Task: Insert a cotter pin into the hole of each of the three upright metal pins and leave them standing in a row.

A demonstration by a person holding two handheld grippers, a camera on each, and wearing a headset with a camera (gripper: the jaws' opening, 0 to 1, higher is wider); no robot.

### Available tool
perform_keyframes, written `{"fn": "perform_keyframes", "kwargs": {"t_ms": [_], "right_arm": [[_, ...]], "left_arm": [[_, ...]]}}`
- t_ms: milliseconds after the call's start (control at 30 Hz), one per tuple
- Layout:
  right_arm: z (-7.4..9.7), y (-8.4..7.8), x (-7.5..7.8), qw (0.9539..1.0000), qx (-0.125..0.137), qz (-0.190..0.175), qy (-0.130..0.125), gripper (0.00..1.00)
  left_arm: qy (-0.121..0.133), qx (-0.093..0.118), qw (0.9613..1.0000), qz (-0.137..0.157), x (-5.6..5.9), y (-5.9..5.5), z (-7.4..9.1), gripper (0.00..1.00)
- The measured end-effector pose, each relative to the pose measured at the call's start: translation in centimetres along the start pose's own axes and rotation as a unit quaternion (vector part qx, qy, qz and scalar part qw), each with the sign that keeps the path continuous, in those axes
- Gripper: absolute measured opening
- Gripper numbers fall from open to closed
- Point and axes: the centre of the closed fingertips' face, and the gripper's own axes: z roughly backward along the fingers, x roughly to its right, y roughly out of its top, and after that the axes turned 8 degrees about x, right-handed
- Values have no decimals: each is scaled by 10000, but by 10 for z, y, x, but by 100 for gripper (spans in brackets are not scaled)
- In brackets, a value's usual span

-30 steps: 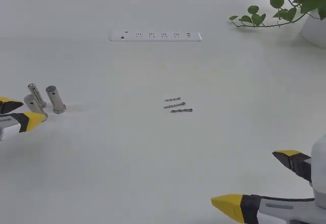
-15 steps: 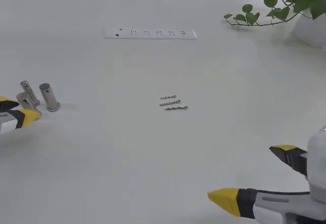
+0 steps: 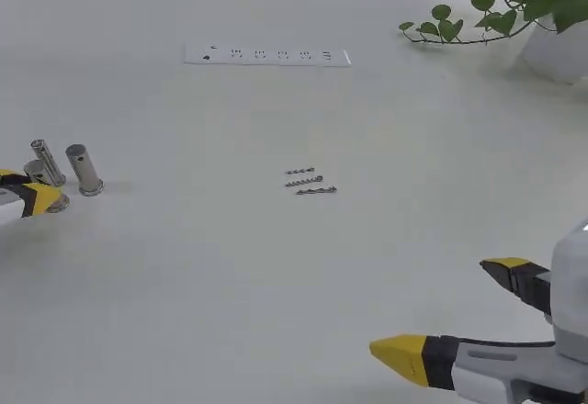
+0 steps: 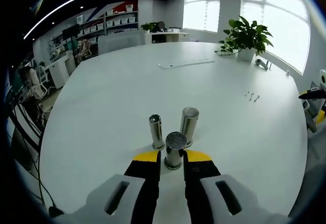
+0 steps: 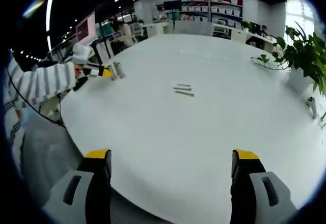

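Three upright metal pins stand in a cluster at the table's left (image 3: 84, 169). In the left gripper view two of them stand behind (image 4: 156, 131) (image 4: 189, 126), and the nearest pin (image 4: 175, 150) sits between my left gripper's (image 4: 172, 158) yellow-tipped jaws. Those jaws press close on both its sides, so the gripper is shut on it. In the head view this left gripper (image 3: 26, 188) partly hides that pin. Three cotter pins (image 3: 308, 181) lie side by side mid-table, also seen far off (image 5: 183, 90). My right gripper (image 3: 452, 317) hovers wide open at the near right, holding nothing (image 5: 171, 165).
A white power strip (image 3: 266, 55) lies at the table's far side. A potted plant (image 3: 537, 0) in a white pot stands at the far right corner. Bare tabletop (image 3: 230, 275) stretches between the grippers and around the cotter pins. A person's striped sleeve (image 5: 38, 84) shows behind the left gripper.
The left gripper has slid forward, so its jaws now flank the nearest pin. The whole head view has shifted with the camera. The right gripper stays open.
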Motion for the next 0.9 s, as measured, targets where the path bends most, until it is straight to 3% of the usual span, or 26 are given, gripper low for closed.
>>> {"fn": "perform_keyframes", "kwargs": {"t_ms": [400, 467, 633, 833, 900], "right_arm": [[0, 1, -2, 10000, 12, -15, -14, 99], [0, 0, -3, 10000, 14, -25, -14, 99], [-1, 0, -7, 10000, 29, -51, 30, 99], [-2, 0, -9, 9999, 59, -71, 50, 99], [-2, -1, -10, 9999, 60, -76, 67, 99]], "left_arm": [[-160, 64, 9998, -106, 6, 2, -4, 12], [-128, 82, 9998, 109, 5, 2, -5, 12], [-44, 79, 9997, 229, 2, 2, -5, 11], [-2, 29, 9999, 150, 2, 1, -4, 11], [-103, 5, 9997, -223, 4, 0, -3, 11]]}}
